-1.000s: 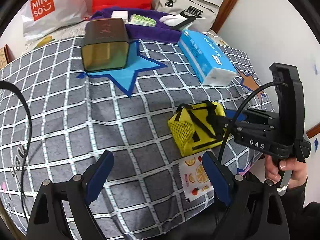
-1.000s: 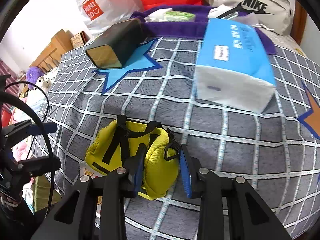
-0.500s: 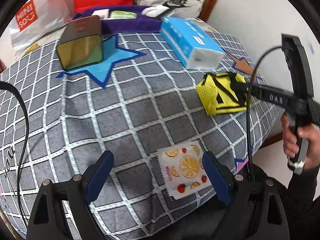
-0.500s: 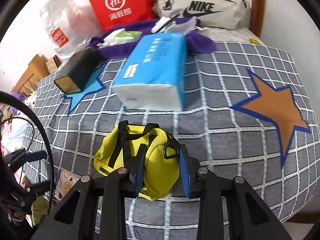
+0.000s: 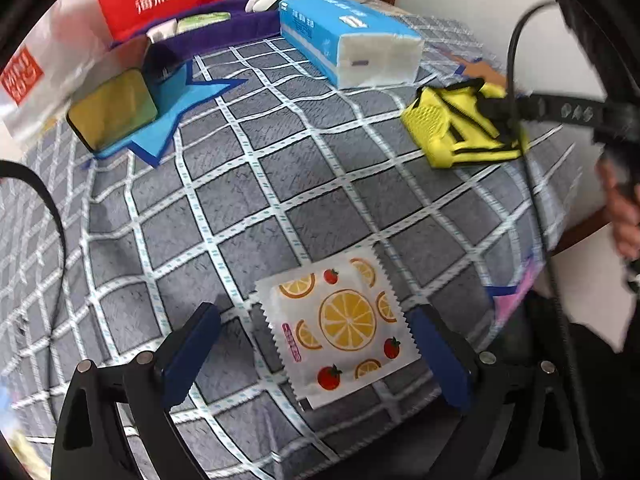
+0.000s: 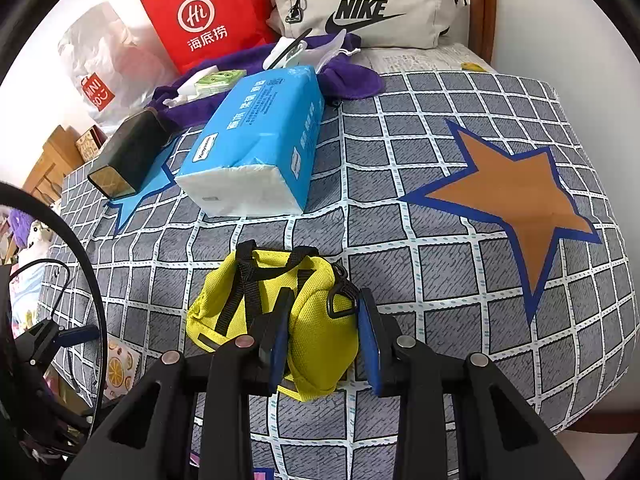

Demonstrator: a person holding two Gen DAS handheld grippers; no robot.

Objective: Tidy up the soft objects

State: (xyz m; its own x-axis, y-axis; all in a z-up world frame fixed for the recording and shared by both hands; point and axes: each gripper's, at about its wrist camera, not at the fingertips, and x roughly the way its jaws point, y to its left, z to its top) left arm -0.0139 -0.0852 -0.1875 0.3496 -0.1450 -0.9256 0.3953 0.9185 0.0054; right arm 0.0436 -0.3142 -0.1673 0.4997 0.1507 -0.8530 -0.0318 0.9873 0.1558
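The yellow pouch point(image 6: 316, 320) sits low in the middle of the right wrist view, pinched between the blue pads of the right gripper point(image 6: 322, 338), with its black straps flopping toward the top of the frame. In the left wrist view the same pouch shows up at the right edge, gripper clamped on it.

The other soft thing is the fruit-print packet point(image 5: 340, 326), white with orange slices and strawberries, lying flat on the checked bedspread point(image 5: 280, 184) in the lower middle of the left wrist view. The left gripper point(image 5: 320, 344) hangs over it with its jaws opening, really wide now; the packet lies between them, and neither pad is touching it.

Further out: a blue tissue pack point(image 6: 256, 148) lies just above the pouch in the right view. A dark tin point(image 5: 114, 114) rests on a blue star patch at upper left of the left view. Along the top edge there's a purple towel point(image 6: 352, 80), a red bag point(image 6: 204, 12) and a beige Nike bag point(image 6: 360, 8). An orange star patch point(image 6: 516, 192) fills the right side.
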